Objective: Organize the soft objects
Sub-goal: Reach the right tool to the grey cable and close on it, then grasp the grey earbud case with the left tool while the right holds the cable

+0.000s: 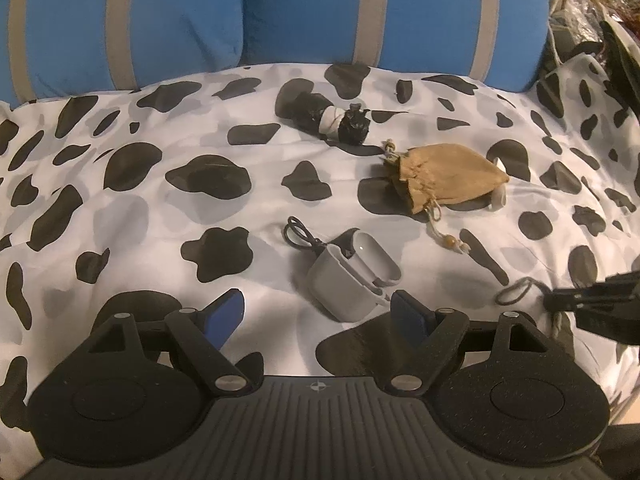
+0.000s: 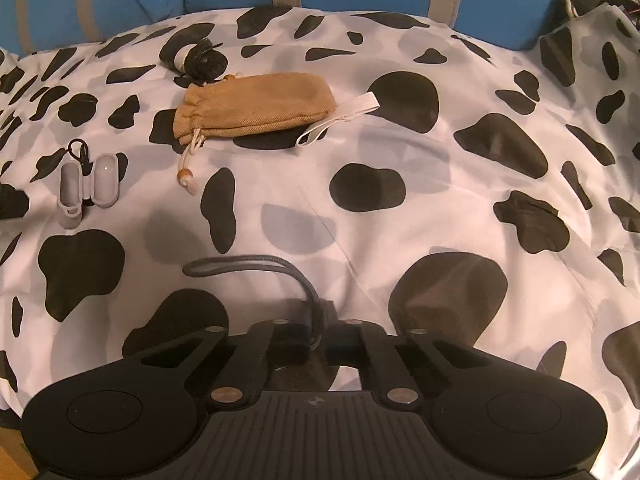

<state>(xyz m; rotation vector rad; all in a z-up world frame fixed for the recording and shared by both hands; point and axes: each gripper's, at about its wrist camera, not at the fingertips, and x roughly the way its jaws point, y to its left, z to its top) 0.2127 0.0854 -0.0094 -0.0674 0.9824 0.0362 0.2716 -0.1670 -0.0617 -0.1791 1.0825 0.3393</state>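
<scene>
Right tongs (image 2: 316,330) are clamped on a grey cord loop (image 2: 240,266), pinched near its base so the loop arcs out ahead over the cow-print bed cover (image 2: 400,220); in the left wrist view the same loop (image 1: 516,290) lies at the far right w/ the dark right tool over it. What the cord belongs to is prob. hidden under the tongs, can't tell. Left tongs (image 1: 320,314) stand wide apart, nothing between the blue pads (image 1: 228,312), and hover just short of the grey silicone earbud case (image 1: 352,276), which lies open on its side, likely lined up for the next pick. Farther back the tan drawstring pouch (image 2: 256,110) lies flat w/ its beaded cord trailing, a white elastic strap (image 2: 340,116) poking from under it, and a black-and-white bundle (image 1: 328,118) sits near the blue striped cushions (image 1: 160,20). Items are spread apart, so each can be grabbed singly.
</scene>
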